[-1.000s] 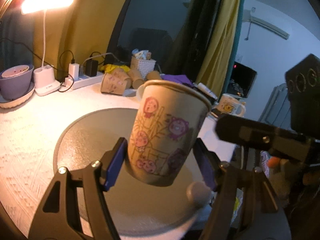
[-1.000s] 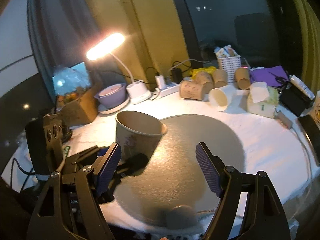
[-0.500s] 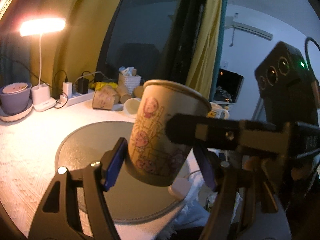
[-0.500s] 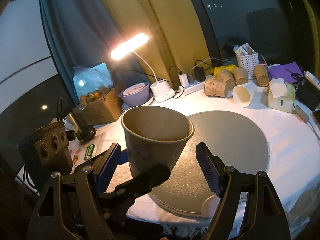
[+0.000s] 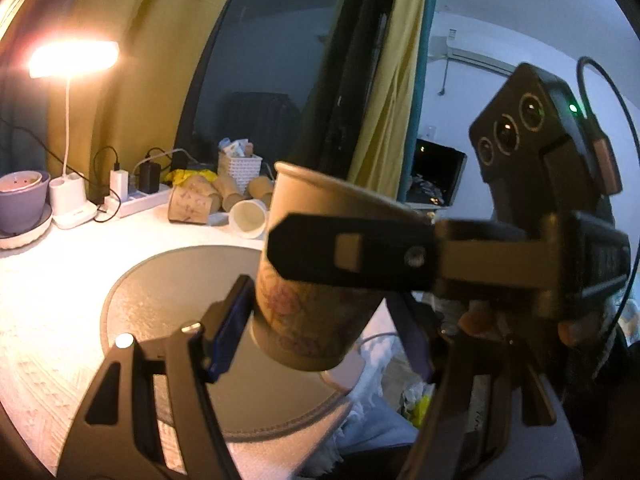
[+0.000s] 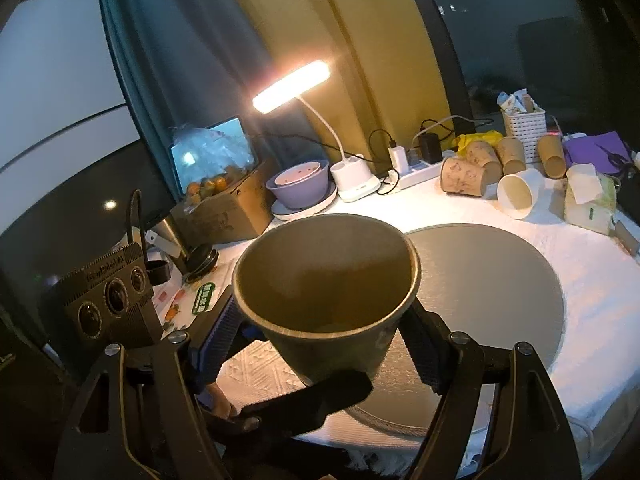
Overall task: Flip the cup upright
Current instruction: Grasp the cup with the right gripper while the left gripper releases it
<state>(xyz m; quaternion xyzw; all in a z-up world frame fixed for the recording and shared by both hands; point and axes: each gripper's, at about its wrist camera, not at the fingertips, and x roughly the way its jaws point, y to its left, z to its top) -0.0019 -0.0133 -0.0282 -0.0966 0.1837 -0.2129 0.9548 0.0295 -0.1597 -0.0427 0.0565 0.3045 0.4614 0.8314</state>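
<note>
Paper cup mouth-up, in air above the round mat w/ both left gripper & right gripper clamped on it.

Stood against yellow curtains and a dark window, lit by a glowing desk lamp at the table's far edge. Showed a white wall with an air conditioner beyond.
</note>
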